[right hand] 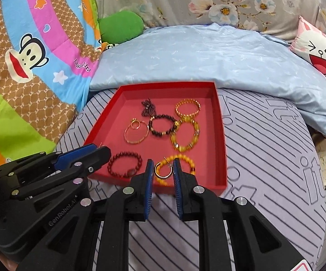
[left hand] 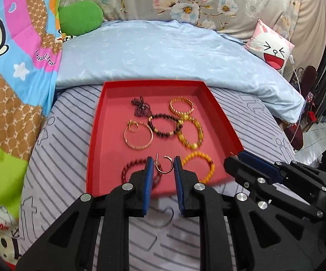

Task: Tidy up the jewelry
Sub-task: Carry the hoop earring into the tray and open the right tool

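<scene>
A red tray [left hand: 219, 115] [right hand: 220, 135] on the bed holds several bracelets and hoops. In each wrist view a gold hoop earring sits between that gripper's blue pads: one for my left gripper [left hand: 163, 164] with its hoop [left hand: 164, 164], one for my right gripper [right hand: 162, 166] with its hoop [right hand: 162, 170]. Both jaws stand a hoop's width apart; whether the pads grip the hoops is unclear. A dark red bead bracelet [right hand: 124, 163] and a yellow bead bracelet [right hand: 181, 160] lie at the tray's near end. Each gripper shows in the other's view, left [right hand: 99, 150] and right [left hand: 235, 159].
Farther in the tray lie a thin gold bangle [left hand: 138, 135], a dark bead bracelet [left hand: 164, 125], a yellow stone bracelet [left hand: 191, 133], a gold chain bracelet [left hand: 181, 106] and a dark bead cluster [left hand: 141, 107]. A light blue quilt [left hand: 163, 52], cartoon blanket [left hand: 16, 67] and pillows surround it.
</scene>
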{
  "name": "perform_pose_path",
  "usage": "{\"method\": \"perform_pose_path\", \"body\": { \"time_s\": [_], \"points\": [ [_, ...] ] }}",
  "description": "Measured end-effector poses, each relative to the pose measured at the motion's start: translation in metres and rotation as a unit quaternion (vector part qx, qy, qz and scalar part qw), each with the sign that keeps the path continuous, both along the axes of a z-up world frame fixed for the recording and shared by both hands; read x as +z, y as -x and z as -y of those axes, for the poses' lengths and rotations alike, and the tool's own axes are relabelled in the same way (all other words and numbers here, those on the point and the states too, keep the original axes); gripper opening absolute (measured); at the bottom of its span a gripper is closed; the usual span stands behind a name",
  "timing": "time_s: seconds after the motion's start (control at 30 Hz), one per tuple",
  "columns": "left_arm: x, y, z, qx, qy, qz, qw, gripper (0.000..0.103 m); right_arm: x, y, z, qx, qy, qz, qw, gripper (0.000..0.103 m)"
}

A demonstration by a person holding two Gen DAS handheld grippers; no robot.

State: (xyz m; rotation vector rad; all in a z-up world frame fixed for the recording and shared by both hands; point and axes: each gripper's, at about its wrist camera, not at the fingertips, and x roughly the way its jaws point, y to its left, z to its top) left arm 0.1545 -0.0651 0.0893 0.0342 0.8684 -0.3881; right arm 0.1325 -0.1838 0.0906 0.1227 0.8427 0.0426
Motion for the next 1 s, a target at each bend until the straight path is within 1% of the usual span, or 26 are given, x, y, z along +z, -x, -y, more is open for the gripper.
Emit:
{"method": "perform_pose_path", "body": {
  "time_s": [0.23, 0.47, 0.7, 1.0],
  "points": [
    [-0.017, -0.036, 0.001, 0.008, 0.004, -0.021, 0.9997, 0.018, -0.018, -0.039, 0.001, 0.0, -0.003, -0.017, 1.0, 0.016],
    [-0.039, -0.064, -0.004, 0.02, 0.009, -0.046, 0.9987, 0.018, -0.042, -0.068, 0.003, 0.001, -0.024, -0.039, 0.999, 0.016],
    [-0.055, -0.076, -0.005, 0.025, 0.003, -0.057, 0.998, 0.018, -0.06, -0.08, 0.001, 0.006, -0.025, -0.055, 0.998, 0.017],
    [-0.069, -0.081, -0.005, 0.028, 0.002, -0.07, 0.9972, 0.018, -0.07, -0.084, 0.001, 0.004, -0.024, -0.063, 0.998, 0.017]
  ]
}}
